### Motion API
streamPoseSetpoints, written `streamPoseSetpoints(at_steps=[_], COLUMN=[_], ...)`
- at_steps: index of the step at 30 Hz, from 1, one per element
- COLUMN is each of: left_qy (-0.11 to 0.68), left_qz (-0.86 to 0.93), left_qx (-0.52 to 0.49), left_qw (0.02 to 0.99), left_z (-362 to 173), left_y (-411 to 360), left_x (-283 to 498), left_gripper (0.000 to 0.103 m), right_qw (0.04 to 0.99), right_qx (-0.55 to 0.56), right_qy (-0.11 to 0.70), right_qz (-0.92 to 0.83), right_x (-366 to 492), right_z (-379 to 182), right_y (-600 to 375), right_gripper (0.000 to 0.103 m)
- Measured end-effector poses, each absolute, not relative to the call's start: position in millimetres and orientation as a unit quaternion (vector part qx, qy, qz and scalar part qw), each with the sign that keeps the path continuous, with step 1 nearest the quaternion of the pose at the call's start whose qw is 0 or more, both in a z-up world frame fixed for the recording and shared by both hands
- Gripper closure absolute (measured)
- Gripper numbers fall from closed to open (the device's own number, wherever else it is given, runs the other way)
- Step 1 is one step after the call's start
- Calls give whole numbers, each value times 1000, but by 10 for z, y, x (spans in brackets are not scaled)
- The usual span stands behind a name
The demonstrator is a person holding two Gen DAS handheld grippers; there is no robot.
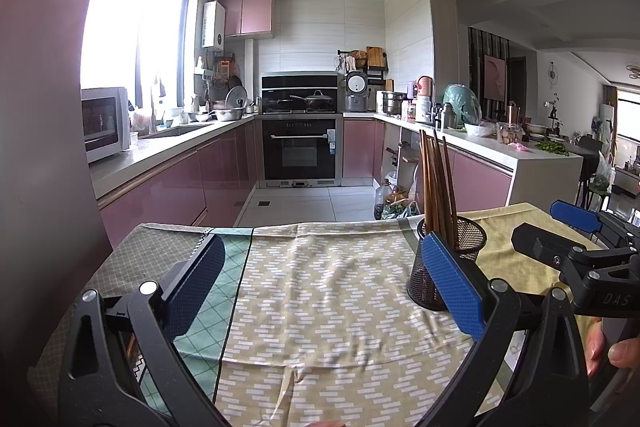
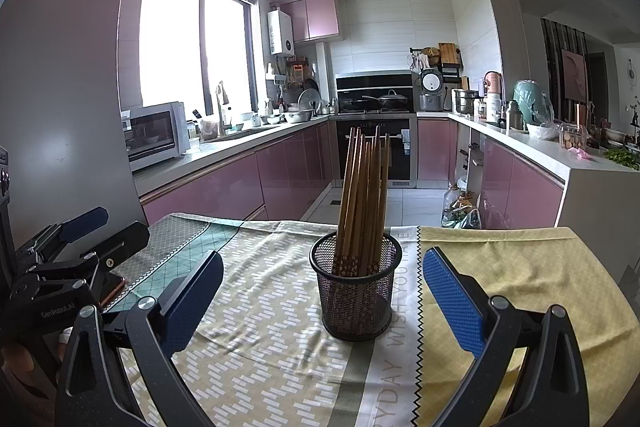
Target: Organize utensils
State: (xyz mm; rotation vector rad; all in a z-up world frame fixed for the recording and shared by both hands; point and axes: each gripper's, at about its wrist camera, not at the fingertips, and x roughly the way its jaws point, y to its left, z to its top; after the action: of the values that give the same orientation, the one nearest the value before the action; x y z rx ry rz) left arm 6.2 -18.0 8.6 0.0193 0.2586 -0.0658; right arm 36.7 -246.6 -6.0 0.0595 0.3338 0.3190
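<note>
A black mesh cup (image 2: 356,295) stands upright on the patterned cloth (image 2: 260,327) and holds several brown chopsticks (image 2: 362,203), tips up. My right gripper (image 2: 322,287) is open and empty, its blue pads on either side of the cup and a little nearer than it. In the left wrist view the cup (image 1: 444,263) and chopsticks (image 1: 436,179) sit just behind the right pad. My left gripper (image 1: 320,275) is open and empty over bare cloth (image 1: 328,287), left of the cup. Each gripper shows in the other's view: the right gripper (image 1: 560,231), the left gripper (image 2: 92,231).
The cloth-covered table ends at its far edge (image 2: 280,223); beyond is kitchen floor and pink cabinets (image 2: 208,191). A white counter (image 2: 560,159) runs along the right. A reddish-brown flat object (image 2: 114,291) lies on the cloth under the left gripper.
</note>
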Motion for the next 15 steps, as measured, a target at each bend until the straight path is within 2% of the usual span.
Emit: streamPoseSetpoints(at_steps=[15], left_qy=[132], left_qz=[-33], left_qx=[8], left_qw=[991], left_z=[66], left_y=[-215], left_x=[49], left_gripper=[6], right_qw=[973], right_qx=[31], right_qy=[167], right_qz=[157], right_x=[371], right_z=[-69], right_y=[-2462], right_gripper=[6])
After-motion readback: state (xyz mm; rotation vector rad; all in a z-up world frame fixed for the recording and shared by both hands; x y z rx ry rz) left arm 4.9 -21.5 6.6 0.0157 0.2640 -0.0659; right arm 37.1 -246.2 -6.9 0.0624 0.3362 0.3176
